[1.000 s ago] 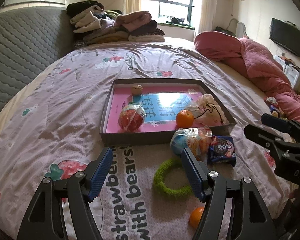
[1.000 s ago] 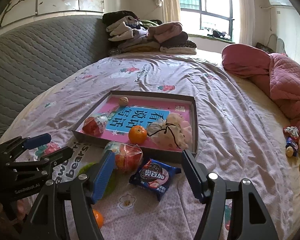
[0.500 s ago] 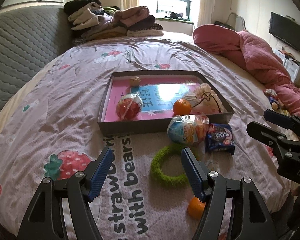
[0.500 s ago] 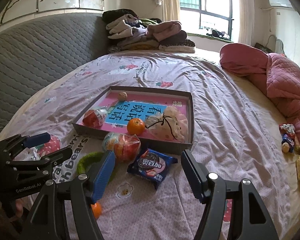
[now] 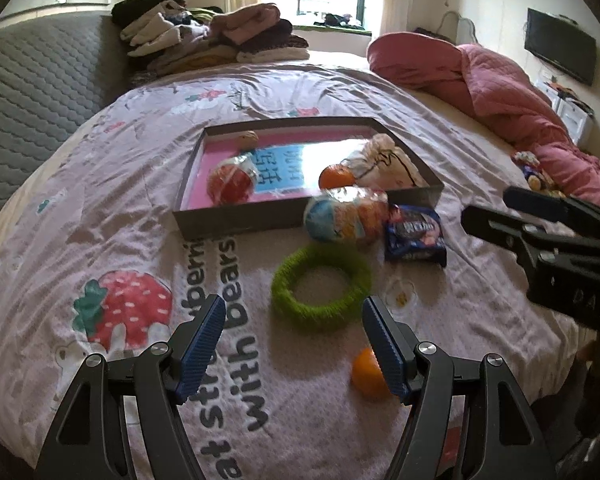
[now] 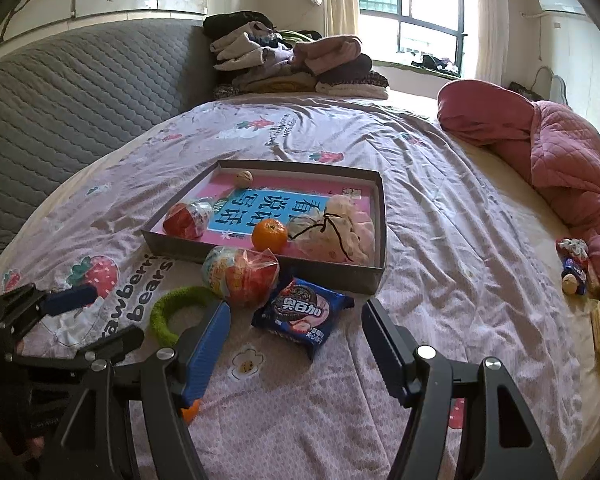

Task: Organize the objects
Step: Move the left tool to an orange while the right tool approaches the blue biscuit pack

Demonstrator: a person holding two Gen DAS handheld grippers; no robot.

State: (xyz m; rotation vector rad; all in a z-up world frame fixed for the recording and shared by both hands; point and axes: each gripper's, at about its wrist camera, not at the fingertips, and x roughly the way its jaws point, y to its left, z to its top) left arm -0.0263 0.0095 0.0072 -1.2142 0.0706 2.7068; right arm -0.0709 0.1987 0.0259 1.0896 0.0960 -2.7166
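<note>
Left wrist view: left gripper [image 5: 292,334] spread wide, empty, above bedsheet [image 5: 100,216]. Green ring [image 5: 320,286] just beyond the fingertips, loose orange [image 5: 366,372] beside the right finger [image 5: 384,346]. Grey tray [image 5: 236,220] farther off, holding a wrapped red ball [image 5: 230,180], an orange [image 5: 334,176], a white drawstring pouch [image 5: 384,164], a walnut [image 5: 247,139]. Wrapped blue-and-orange toy [image 5: 346,214] against the tray's near wall; blue cookie packet [image 5: 414,234] just beside.

Right wrist view: right gripper [image 6: 296,338] likewise wide apart, gripping nothing, cookie packet [image 6: 300,312] lying ahead between its fingers. Small snack pile [image 6: 576,268] by pink quilt [image 6: 560,152] clearer here. Loose orange [image 6: 190,410] mostly hidden behind the left finger [image 6: 204,348].
</note>
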